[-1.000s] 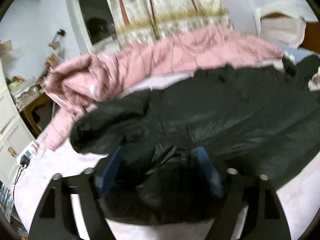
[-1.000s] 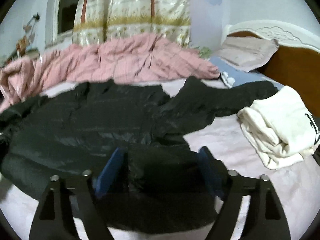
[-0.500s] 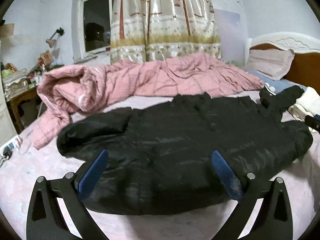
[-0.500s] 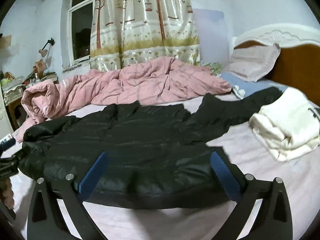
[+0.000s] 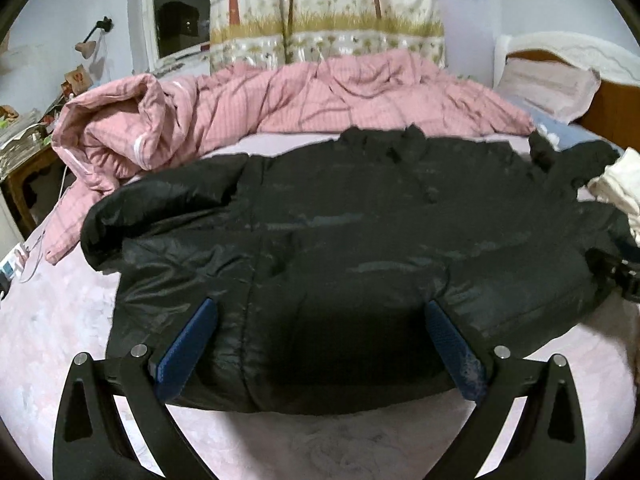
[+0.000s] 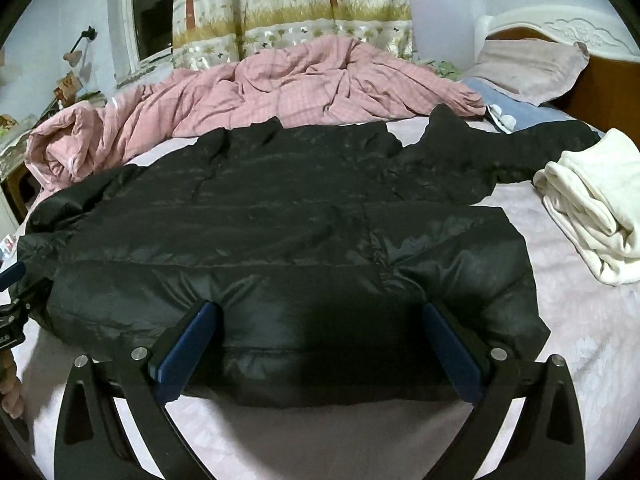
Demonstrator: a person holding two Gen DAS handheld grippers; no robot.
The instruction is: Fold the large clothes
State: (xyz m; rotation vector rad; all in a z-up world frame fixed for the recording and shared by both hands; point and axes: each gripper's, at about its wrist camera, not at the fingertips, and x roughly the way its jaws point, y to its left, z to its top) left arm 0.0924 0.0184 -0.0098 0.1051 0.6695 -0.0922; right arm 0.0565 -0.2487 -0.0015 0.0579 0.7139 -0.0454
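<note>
A large black puffer jacket [image 5: 340, 240] lies spread flat on the bed, also in the right wrist view [image 6: 280, 232]. One sleeve reaches far right toward the pillows [image 6: 520, 152]. My left gripper [image 5: 320, 320] is open, its blue pads either side of the jacket's near hem on the left half. My right gripper [image 6: 320, 320] is open over the near hem on the right half. Neither holds cloth. The right gripper's edge shows at the far right of the left wrist view [image 5: 616, 276].
A pink checked quilt [image 5: 280, 108] is heaped along the far side of the bed. Folded white clothing [image 6: 592, 208] lies right of the jacket. Pillows [image 6: 528, 68] and a wooden headboard stand far right. A cluttered side table [image 5: 24, 148] is at the left.
Both grippers were shut on the jacket's hem a second ago; they have let go, opened wide, and now hover close over the hem as it lies flat.
</note>
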